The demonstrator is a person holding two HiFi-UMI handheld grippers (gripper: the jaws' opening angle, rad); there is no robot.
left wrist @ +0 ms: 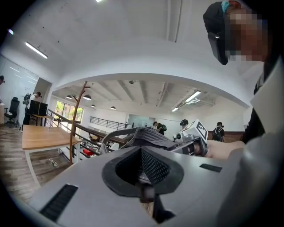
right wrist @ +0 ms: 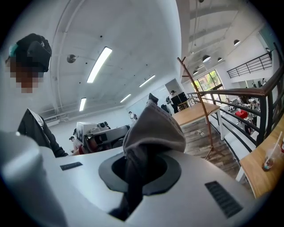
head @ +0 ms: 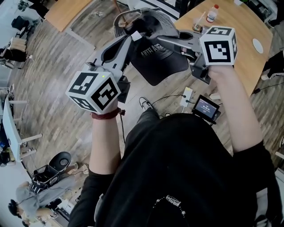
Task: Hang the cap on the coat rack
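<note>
Gripping the cap (head: 155, 66) are the left claw (head: 132, 40) and right claw (head: 163, 41).

grey wood-plank floor (head: 66, 66), pale wooden tables (head: 239, 26) — white ceiling (right wrist: 133, 26), long strip lights (right wrist: 100, 64), dark railing (right wrist: 248, 95).

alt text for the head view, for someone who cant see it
Seen from above, a person holds a dark cap between two tongs, the left tongs gripping one side and the right tongs the other. Below are a wood-plank floor and a wooden table with a small bottle on it.
</note>
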